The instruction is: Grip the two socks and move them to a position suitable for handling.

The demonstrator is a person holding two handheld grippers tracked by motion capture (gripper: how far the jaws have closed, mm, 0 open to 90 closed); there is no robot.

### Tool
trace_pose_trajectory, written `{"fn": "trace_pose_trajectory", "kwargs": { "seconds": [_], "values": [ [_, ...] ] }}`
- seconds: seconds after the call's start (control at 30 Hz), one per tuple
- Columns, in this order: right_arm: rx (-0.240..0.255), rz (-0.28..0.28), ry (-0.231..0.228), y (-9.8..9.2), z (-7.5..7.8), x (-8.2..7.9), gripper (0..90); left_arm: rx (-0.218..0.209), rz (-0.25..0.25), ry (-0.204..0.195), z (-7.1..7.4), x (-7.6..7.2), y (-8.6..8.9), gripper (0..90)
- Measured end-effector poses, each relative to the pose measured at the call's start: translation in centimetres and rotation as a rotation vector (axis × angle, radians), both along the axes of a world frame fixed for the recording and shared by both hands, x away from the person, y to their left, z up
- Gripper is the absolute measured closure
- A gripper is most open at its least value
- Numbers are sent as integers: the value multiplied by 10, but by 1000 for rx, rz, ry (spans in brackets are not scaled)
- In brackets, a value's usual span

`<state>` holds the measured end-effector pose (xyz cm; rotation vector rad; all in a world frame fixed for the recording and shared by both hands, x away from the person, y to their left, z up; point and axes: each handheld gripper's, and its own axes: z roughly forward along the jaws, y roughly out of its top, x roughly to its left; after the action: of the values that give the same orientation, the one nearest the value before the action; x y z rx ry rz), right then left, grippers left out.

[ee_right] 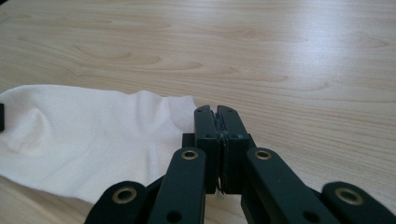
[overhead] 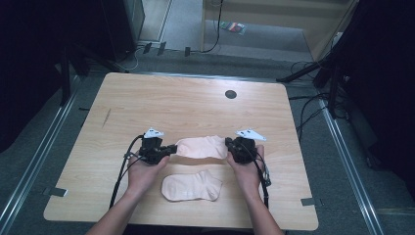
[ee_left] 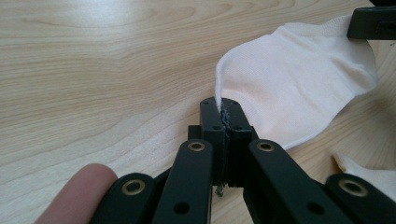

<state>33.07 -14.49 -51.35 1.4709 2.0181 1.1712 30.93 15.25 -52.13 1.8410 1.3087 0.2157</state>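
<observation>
The upper sock [overhead: 201, 147] lies stretched between the two grippers, long axis running left to right across the table — the left gripper [overhead: 169, 150] has its jaws clamped on one end and the right gripper [overhead: 229, 145] is pinched tight on the other, each equally near its own end. A second sock [overhead: 192, 186] lies flat just nearer the person, between the forearms. The wooden table [overhead: 186, 100] is bare and pale beyond them — grey floor, cables and dark stands surround it.
</observation>
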Motion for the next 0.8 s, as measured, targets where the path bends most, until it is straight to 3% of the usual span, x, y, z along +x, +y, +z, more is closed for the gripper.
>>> {"fn": "trace_pose_trajectory", "kwargs": {
  "seconds": [0.17, 0.4, 0.8],
  "values": [
    [14, 15, -19, 3, 10, -11, 890, -17, -4, -6, 6, -8, 10, 900],
    [3, 46, -49, 9, 19, -30, 890, -26, -17, -33, 16, -31, 19, 900],
    [11, 79, -57, 12, 20, -65, 889, -36, -48, -48, 18, -72, 25, 900]
  ]
}}
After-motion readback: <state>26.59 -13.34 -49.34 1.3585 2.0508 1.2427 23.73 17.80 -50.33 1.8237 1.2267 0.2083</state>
